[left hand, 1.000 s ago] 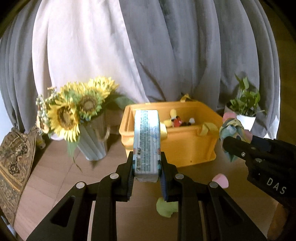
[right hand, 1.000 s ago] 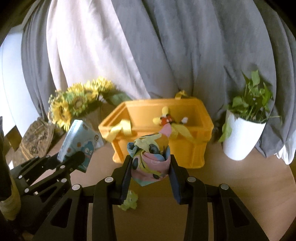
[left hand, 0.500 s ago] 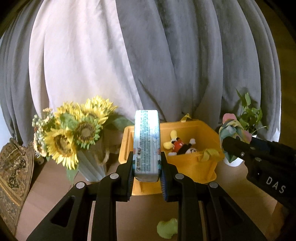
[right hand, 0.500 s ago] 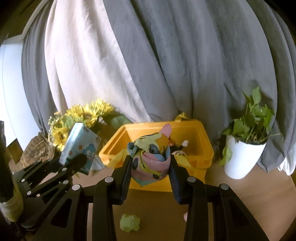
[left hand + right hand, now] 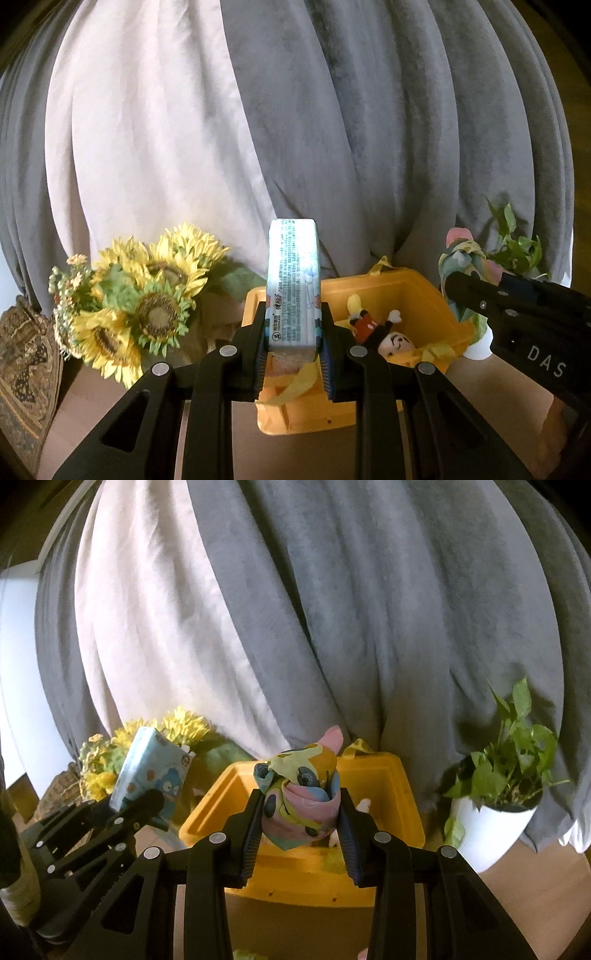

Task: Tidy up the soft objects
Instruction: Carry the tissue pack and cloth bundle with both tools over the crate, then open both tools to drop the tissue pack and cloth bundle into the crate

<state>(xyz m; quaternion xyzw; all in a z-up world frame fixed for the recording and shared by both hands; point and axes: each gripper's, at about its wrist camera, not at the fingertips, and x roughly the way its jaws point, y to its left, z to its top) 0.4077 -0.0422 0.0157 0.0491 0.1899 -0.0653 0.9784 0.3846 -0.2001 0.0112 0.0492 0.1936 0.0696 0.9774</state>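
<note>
My left gripper [image 5: 293,343] is shut on a pale blue tissue pack [image 5: 293,284], held upright over the near left part of the yellow bin [image 5: 428,291]. My right gripper [image 5: 301,812] is shut on a bundled pastel cloth [image 5: 299,797], held above the near rim of the yellow bin [image 5: 399,794]. A Mickey plush [image 5: 373,325] and yellow ribbons [image 5: 439,349] lie inside the bin. The tissue pack [image 5: 151,771] shows at the left of the right wrist view, and the cloth [image 5: 461,258] at the right of the left wrist view.
A sunflower bouquet [image 5: 140,306] stands left of the bin. A potted green plant in a white pot [image 5: 495,805] stands to its right. Grey and white curtains [image 5: 295,129] hang behind. A patterned cushion [image 5: 22,369] sits far left. The floor is wooden [image 5: 546,893].
Both grippers have risen and moved forward over the yellow bin, still holding their objects. The loose green and pink pieces on the floor have dropped out of the left view.
</note>
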